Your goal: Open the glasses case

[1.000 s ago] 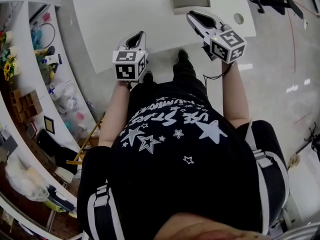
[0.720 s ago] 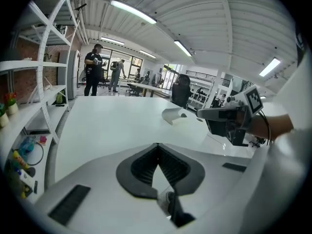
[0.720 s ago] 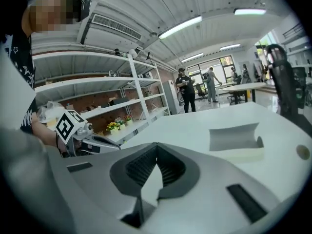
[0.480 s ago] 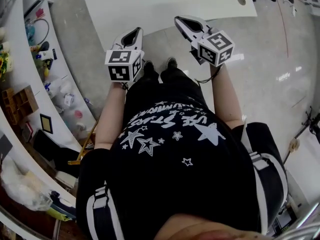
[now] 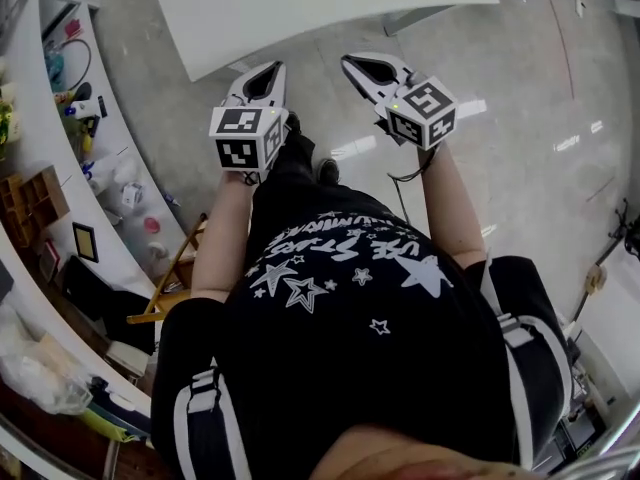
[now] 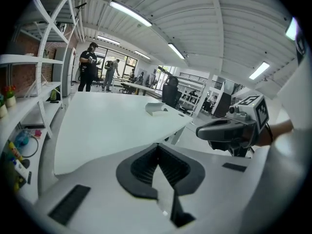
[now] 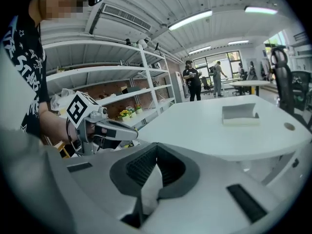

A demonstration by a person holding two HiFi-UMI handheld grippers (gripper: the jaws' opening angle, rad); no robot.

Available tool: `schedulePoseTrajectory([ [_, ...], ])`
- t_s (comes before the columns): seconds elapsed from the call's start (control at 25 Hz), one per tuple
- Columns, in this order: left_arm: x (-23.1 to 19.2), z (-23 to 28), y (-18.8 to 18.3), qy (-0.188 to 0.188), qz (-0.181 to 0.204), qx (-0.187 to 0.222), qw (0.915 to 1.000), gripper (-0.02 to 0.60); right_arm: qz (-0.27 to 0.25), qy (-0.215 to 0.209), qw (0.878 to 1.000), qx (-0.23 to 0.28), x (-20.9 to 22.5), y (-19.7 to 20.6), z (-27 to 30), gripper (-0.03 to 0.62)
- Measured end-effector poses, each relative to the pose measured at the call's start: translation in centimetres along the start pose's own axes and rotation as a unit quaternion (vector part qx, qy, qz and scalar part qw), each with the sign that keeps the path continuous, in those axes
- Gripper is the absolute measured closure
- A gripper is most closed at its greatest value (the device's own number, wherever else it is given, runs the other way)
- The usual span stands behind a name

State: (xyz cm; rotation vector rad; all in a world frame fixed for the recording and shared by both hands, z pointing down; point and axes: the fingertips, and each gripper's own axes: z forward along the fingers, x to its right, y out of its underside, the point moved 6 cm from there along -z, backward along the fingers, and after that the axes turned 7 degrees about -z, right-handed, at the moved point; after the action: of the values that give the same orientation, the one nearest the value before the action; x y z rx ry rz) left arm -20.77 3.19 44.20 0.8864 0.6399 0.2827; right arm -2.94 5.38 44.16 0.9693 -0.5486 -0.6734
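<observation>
White table (image 5: 300,8) carries the grey glasses case (image 7: 239,115), well apart from the left gripper (image 5: 272,68) and right gripper (image 5: 352,61). We hold both over the floor (image 5: 480,168), each with jaws pressed together, pinching nothing.

In the head view the upper edge cuts off the tabletop (image 5: 300,8), and only its near corner shows. In both gripper views the glasses case (image 7: 239,115) lies far away on it, too small to tell whether its lid is shut. The person's shoes (image 5: 326,171) are partly hidden under the black shirt (image 5: 350,298).
</observation>
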Motion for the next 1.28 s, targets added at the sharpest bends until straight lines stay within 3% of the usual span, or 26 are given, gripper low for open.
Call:
schedulePoseTrajectory([
  [0.32,7.3,-4.4,2.3,0.007,0.024,0.037,0.999,0.569,0.025,0.025,0.998,0.044,-3.6,4.0,-8.6,0.585],
  [0.56,11.3,-8.9,4.8,-0.002,0.031,0.063,0.9975,0.569,0.005,0.028,0.997,0.066,-6.3,5.6,-12.6,0.585],
  [0.8,12.2,-12.1,5.8,-0.002,0.039,0.079,0.9961,0.569,-0.011,0.031,0.996,0.078,-8.7,5.4,-13.8,0.585],
  [1.28,13.1,-15.2,4.6,0.072,0.073,0.092,0.9905,0.569,0.003,0.095,0.99,0.108,-12.4,3.1,-15.8,0.585],
])
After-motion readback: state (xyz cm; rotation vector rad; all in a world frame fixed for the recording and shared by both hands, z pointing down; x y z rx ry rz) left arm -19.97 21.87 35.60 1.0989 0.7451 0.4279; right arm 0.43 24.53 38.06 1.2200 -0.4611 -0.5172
